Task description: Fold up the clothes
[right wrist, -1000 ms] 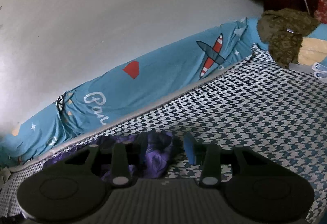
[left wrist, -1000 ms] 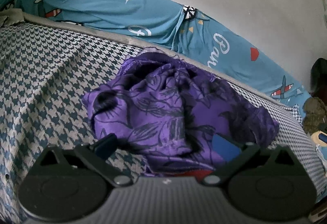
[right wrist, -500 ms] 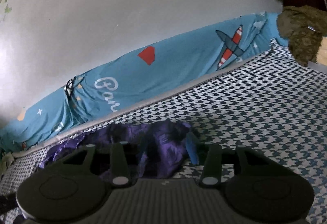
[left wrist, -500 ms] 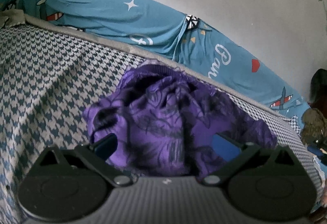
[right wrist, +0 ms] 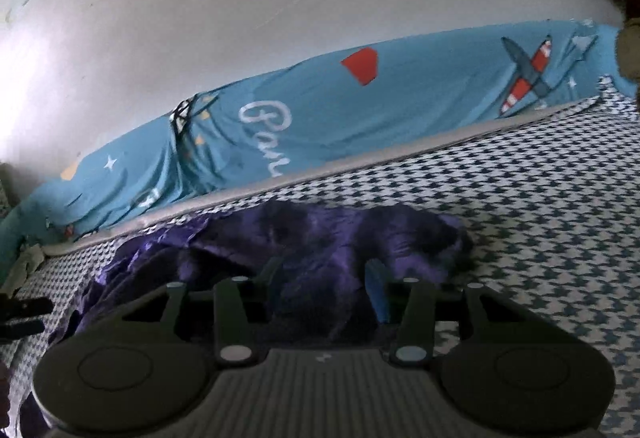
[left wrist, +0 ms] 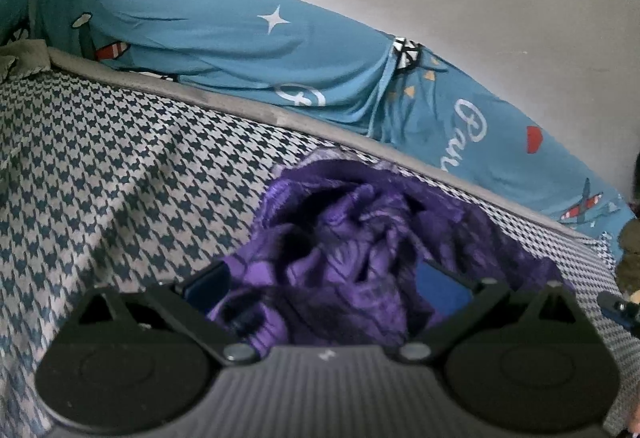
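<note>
Two grabbers reach for a crumpled purple cloth on the bed.

The purple cloth (left wrist: 360, 262) lies in a messy heap on the checked bed cover (left wrist: 120, 166), near the blue sheet (left wrist: 248, 50) by the wall. The left gripper (left wrist: 324, 282) is wide apart over the heap and holds nothing. The right gripper (right wrist: 324, 278) is partly apart above the cloth, not pinching it. No folding has begun. Next, each needs to find an edge and pull the cloth flat.

Left gripper (left wrist: 324, 286) tilted down, fingers wide apart. Right gripper (right wrist: 324, 278) tilted down, fingers partly spread.
</note>
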A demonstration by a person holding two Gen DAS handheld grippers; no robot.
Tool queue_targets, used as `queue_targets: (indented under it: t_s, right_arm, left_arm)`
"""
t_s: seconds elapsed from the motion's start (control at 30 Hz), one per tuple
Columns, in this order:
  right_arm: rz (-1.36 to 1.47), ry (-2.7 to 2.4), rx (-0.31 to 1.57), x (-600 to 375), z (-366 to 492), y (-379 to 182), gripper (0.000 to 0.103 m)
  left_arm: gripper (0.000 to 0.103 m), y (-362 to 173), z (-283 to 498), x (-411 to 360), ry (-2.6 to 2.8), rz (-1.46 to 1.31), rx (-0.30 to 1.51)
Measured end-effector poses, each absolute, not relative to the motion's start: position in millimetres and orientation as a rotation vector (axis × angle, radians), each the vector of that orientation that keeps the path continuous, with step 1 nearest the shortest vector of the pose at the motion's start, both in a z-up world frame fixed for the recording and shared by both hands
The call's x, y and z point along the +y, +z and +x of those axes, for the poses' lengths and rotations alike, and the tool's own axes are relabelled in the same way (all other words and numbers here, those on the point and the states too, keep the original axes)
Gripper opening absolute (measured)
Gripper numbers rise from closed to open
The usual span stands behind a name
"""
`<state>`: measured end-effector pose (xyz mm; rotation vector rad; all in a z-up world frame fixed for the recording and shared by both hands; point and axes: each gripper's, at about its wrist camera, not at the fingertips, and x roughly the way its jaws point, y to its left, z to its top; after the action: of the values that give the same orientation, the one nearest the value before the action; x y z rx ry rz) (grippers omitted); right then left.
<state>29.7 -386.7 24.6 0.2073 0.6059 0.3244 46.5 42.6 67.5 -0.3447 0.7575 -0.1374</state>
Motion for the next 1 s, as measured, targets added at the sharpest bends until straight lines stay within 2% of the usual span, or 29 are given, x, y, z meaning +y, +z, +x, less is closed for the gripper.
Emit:
queue_targets:
  t_s: [0.1,0.43,0.77,1.0]
  right_arm:
    - [0.209,0.347,0.616,-376,35,22,0.050]
    - [0.184,0.411,0.644,-343,48,18,0.053]
    - [0.199,0.434,0.668,-323,61,15,0.056]
    - [0.213,0.451,0.669,-313,70,16,0.056]
  left_arm:
    - [0.103,63,58,49,-0.124,-0.370,0.774]
    - [0.103,44,101,63,-0.126,-0.379,0.836]
    - [0.102,32,135,61,-0.139,-0.279,0.832]
    - [0.094,21,154,66,-0.205,-0.284,0.848]
